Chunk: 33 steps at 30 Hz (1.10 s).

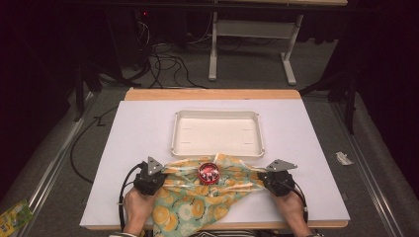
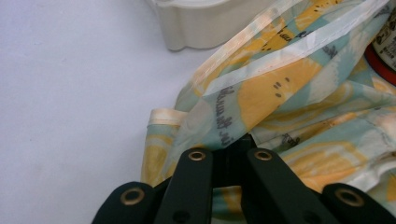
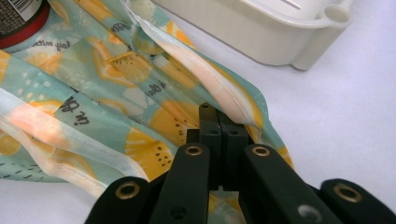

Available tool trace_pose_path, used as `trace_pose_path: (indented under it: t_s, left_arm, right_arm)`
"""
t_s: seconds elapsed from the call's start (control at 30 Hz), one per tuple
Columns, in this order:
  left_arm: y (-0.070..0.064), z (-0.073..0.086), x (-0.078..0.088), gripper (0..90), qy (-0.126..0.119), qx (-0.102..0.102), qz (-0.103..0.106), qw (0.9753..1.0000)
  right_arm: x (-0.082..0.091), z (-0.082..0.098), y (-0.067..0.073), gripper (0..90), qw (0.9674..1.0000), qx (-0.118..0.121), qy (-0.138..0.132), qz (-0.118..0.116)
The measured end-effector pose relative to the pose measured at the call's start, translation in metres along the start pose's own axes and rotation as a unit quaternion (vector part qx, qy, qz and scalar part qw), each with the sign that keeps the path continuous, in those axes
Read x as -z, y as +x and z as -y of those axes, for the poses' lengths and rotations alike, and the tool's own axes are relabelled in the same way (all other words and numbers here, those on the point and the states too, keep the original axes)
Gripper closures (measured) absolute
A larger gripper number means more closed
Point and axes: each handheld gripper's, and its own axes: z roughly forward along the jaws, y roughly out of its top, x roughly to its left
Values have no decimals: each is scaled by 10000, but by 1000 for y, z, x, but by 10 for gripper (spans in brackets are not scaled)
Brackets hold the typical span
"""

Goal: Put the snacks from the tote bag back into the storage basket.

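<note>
In the high view the light falls from above onto the white rectangular tabletop (image 1: 138,143), which glows evenly, while the upper corners and both side edges of the frame sink into near-black. The picture is soft and grainy throughout. The shallow cream plastic tray (image 1: 217,132) casts a faint shadow inside its rim. In both gripper views the yellow-and-teal printed fabric bag (image 2: 299,93) is sharp mid-frame, its glossy hems catching pale glare, while the black jaws at the bottom edge blur slightly.
</note>
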Motion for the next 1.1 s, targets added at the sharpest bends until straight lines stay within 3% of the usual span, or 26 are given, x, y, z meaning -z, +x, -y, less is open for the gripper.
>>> trace_pose_path:
  t_s: [0.6,0.8,1.0,1.1]
  left_arm:
    - [6,2,-5,900,-166,-33,195,9997]
    - [4,1,-9,900,-242,-22,269,9993]
    - [5,1,-8,875,-346,29,435,9984]
    - [3,0,-5,827,-440,28,664,9968]
  right_arm:
    - [2,2,-4,900,9998,-192,17,16]
    - [4,3,-5,900,9997,-198,55,142]
    - [5,3,-6,900,9995,-281,47,160]
    - [5,3,-7,886,9994,-320,30,110]
